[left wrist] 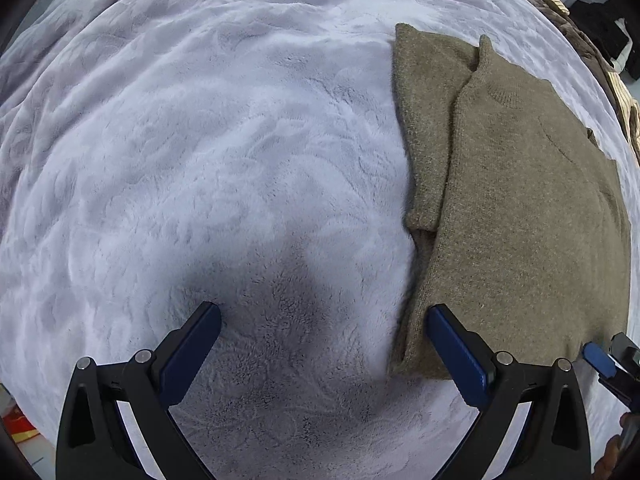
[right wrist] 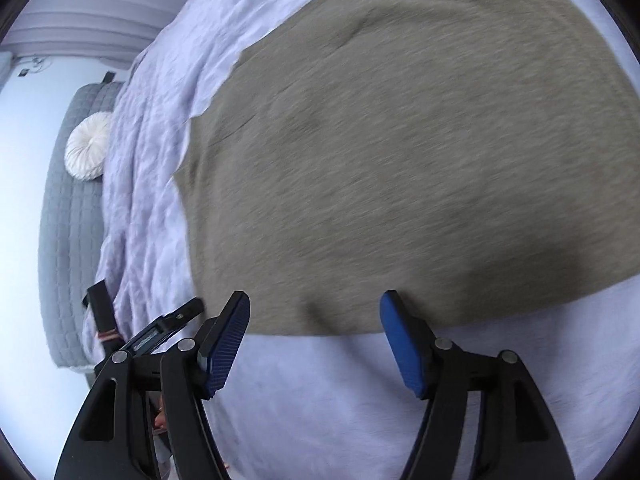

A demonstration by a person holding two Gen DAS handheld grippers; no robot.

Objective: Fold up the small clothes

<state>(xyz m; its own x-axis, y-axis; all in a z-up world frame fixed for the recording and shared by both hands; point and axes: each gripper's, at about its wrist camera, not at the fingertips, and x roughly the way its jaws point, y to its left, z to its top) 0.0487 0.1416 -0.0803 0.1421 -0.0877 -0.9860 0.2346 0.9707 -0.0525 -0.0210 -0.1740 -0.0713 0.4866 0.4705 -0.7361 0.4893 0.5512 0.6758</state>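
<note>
A: In the left wrist view, our left gripper [left wrist: 322, 322] points down at the bed [left wrist: 200, 152], jaws spread wide, nothing between them but the pale fleece blanket. The sweater [left wrist: 520, 208] lies at the right of the frame, partly folded, one sleeve [left wrist: 426, 128] doubled along its left side.

B: Its long axis runs from lower right to the top of the frame, collar end farthest from us. Our right-hand finger [left wrist: 460, 352] overlaps the sweater's near left corner in the picture; whether it touches, we cannot tell.

A: And at the lower right edge we see the tip of our right gripper [left wrist: 600, 356] by the hem.

B: In the right wrist view, the picture is smeared. Our right gripper [right wrist: 314, 318] has its jaws apart and holds nothing. The sweater [right wrist: 400, 152] fills the centre and upper right, its hem just beyond the fingertips.

A: The left gripper [right wrist: 176, 316] shows at lower left, beside the sweater's left edge. A cushion [right wrist: 89, 146] sits far left.

B: We judge both grippers sit at the hem end, one per corner, so the next fold would likely carry the hem up along the long axis.
</note>
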